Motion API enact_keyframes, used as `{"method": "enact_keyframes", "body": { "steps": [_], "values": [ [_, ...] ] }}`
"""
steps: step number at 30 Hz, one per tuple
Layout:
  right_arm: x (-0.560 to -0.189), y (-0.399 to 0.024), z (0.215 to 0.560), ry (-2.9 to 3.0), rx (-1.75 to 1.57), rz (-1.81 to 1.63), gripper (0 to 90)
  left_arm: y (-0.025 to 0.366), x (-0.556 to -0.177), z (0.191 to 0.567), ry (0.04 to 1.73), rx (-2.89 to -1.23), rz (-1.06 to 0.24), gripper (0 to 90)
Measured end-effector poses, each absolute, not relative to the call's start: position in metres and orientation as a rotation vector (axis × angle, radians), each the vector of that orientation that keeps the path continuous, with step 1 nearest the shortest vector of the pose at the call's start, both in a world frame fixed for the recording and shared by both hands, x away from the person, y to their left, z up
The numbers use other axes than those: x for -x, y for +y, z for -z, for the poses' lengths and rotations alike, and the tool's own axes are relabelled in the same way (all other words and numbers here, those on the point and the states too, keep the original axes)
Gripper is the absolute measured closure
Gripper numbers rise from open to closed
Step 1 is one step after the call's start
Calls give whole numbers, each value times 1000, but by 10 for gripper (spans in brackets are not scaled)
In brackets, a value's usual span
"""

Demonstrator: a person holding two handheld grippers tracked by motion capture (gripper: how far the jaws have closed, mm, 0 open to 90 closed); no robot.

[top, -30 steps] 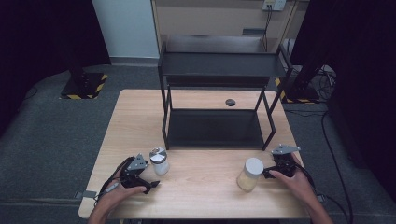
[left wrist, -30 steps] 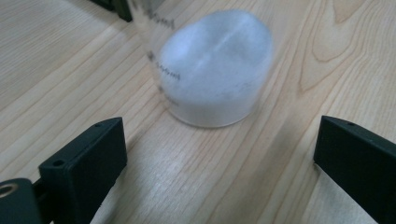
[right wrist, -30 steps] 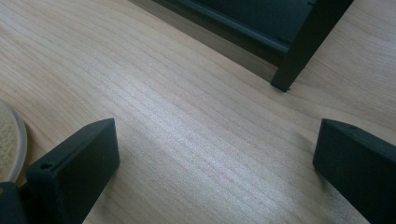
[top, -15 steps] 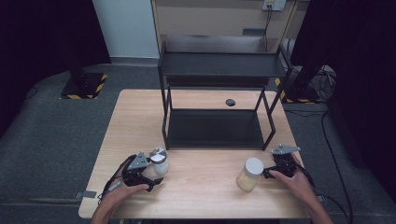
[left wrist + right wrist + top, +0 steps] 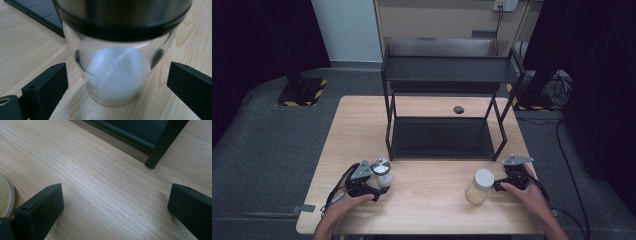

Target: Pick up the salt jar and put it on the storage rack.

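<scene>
The left tongs (image 5: 117,82) are held wide open around a glass shaker (image 5: 117,72) of white powder, standing upright on the counter (image 5: 432,200) untouched. The right tongs (image 5: 115,205) are likewise spread open over bare wood, just beside a white-lidded jar (image 5: 479,186).

A black two-tier rack (image 5: 447,100) stands on the far half of the wooden table (image 5: 362,125), its lower shelf resting low on the tabletop. A small dark disc (image 5: 458,109) lies on the table behind that shelf. Cables (image 5: 557,85) trail across the grey floor (image 5: 267,145) at right.
</scene>
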State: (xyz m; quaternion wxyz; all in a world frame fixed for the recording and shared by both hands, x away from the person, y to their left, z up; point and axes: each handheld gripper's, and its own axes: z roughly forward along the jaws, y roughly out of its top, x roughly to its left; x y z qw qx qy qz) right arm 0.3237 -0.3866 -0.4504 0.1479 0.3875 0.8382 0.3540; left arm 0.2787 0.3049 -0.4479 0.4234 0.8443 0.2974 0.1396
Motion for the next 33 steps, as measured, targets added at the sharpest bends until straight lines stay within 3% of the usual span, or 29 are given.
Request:
{"method": "enact_keyframes", "body": {
  "steps": [24, 33],
  "values": [
    [-324, -387, 450, 2411, -1115, -1018, 13, 302, -284, 454, 766, -2049, -340, 48],
    [-324, -387, 450, 2411, -1115, -1018, 13, 299, -287, 453, 785, -2034, -342, 155]
  ]
}}
